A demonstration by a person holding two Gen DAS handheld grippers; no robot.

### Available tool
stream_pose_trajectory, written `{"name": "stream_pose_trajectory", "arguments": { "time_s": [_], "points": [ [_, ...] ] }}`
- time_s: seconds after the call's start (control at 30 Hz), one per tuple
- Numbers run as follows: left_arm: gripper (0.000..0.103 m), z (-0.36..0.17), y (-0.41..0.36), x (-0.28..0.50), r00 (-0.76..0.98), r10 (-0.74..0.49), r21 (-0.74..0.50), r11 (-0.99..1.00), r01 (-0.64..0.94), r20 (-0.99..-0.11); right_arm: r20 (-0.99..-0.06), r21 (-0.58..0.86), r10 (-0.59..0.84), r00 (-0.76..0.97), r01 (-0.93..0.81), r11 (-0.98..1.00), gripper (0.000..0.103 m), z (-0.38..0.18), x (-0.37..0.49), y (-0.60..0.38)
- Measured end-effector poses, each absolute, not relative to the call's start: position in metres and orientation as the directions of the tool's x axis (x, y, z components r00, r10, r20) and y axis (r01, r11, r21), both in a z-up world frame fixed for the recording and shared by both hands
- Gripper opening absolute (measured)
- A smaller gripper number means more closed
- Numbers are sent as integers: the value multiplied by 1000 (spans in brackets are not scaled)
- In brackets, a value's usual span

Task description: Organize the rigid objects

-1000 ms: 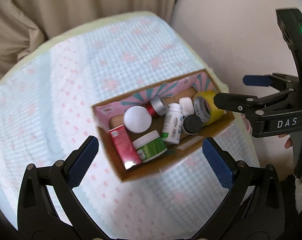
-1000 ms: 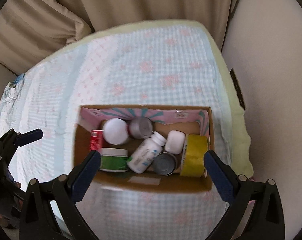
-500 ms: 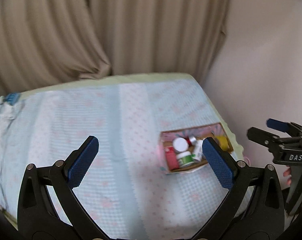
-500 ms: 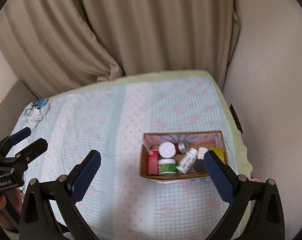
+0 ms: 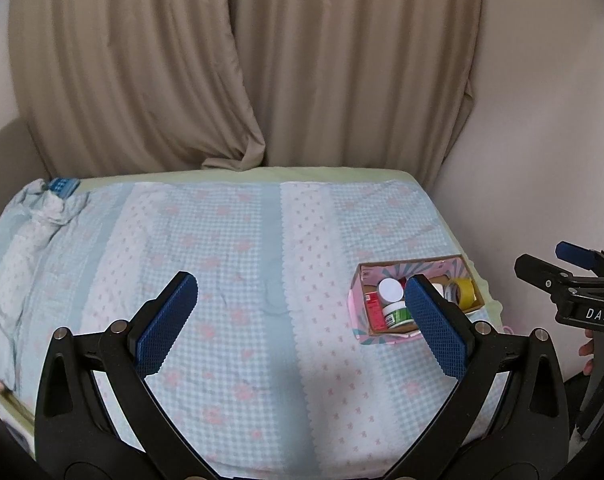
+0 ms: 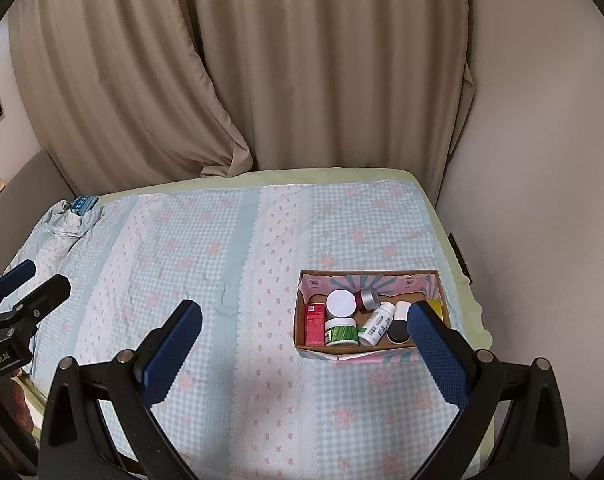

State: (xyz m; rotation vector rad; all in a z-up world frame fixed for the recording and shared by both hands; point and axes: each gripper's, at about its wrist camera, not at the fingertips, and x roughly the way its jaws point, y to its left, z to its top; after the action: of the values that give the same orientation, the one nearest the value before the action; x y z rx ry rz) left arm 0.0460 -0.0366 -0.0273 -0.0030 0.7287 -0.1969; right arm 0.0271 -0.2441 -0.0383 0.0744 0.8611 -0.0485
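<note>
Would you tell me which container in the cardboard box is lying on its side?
The white pill bottle with the printed label lies tilted on its side; the green-labelled jar beside it stands upright.

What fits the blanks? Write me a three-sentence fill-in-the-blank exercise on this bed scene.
The jar against the front wall of the cardboard box has a ____ label.
The flat carton at the box's left end is ____.
The left gripper and right gripper both stand ____, holding nothing.
Missing words: green; red; open.
</note>
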Motion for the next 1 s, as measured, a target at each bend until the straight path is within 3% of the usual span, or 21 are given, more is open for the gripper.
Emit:
{"name": "stream_pose_trajectory", "arguments": {
  "time_s": [1.0],
  "points": [
    [103, -24, -27, 28, 730, -151, -65, 987, 145, -667, -745, 9, -36, 666, 64, 998, 102, -32, 24, -231]
  ]
}}
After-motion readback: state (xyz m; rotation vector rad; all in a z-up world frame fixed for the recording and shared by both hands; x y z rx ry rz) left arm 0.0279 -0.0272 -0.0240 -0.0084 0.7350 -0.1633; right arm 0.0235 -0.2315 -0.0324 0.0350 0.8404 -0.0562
